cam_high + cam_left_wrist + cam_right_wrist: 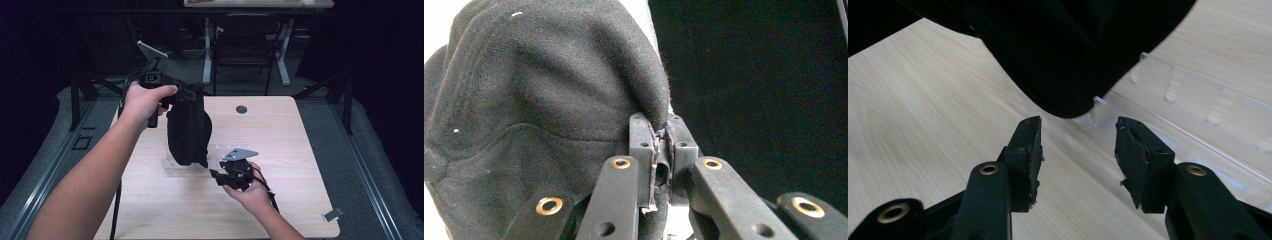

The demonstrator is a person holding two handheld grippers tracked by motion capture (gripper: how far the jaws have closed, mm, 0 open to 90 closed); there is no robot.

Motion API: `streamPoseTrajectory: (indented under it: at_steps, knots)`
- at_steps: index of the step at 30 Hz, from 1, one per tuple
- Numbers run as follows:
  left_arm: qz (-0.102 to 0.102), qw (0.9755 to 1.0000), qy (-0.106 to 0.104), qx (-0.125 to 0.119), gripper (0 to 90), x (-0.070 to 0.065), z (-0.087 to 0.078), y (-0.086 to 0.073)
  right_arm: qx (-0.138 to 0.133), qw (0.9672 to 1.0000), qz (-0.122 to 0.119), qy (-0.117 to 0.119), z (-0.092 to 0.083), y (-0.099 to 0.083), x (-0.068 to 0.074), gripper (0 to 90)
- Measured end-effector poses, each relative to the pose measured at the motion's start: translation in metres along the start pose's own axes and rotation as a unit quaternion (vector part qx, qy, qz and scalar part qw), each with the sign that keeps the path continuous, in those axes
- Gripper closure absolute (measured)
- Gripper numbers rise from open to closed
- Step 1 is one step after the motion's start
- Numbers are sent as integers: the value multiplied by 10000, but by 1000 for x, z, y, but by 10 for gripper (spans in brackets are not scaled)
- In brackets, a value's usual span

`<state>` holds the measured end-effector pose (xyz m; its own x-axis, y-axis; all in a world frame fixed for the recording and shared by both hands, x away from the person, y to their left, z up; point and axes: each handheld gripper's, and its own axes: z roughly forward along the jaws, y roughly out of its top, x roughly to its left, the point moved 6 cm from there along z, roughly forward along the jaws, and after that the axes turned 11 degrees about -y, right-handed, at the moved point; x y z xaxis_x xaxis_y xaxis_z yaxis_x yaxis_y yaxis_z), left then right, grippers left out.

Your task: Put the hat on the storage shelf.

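Left gripper (186,92) is clenched on the top edge of the black cap (188,131); in the left gripper view the fabric (549,100) is pinched tight between the pads. Cap hangs straight down below it, over the clear plastic tray (220,150) on the table (290,150). Right gripper (218,176) sits low, just beside the cap's bottom edge, jaws apart, nothing between them; cap (1068,55) just ahead of and above its tips, not touching.
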<state>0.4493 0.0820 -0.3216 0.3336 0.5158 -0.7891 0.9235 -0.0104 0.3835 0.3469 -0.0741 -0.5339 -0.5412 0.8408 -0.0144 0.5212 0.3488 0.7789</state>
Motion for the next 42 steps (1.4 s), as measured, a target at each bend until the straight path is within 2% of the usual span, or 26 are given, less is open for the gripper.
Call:
streamPoseTrajectory:
  at_steps: [6, 13, 23, 30, 35, 42]
  knots:
    - [3, 10000, 6, 0, 849, 1, -1, 1, 37, 10000, -79, 42, 9, 9, 10, 529]
    - [3, 10000, -3, 0, 849, 1, 0, 1, -30, 9999, 34, 153, 19, 17, 20, 540]
    - [17, 10000, -16, 3, 848, 0, 2, 1, -98, 9999, 88, 69, 20, 24, 27, 623]
    - [25, 10000, -18, 12, 848, -1, 3, 1, -164, 9999, 20, -18, 19, 29, 30, 661]
    - [49, 10000, -2, 38, 848, -2, 5, 1, -146, 9997, -169, -79, 16, 29, 32, 710]
    - [95, 9999, -28, 78, 835, -4, 9, 0, -155, 9994, -266, -123, 16, 27, 32, 751]
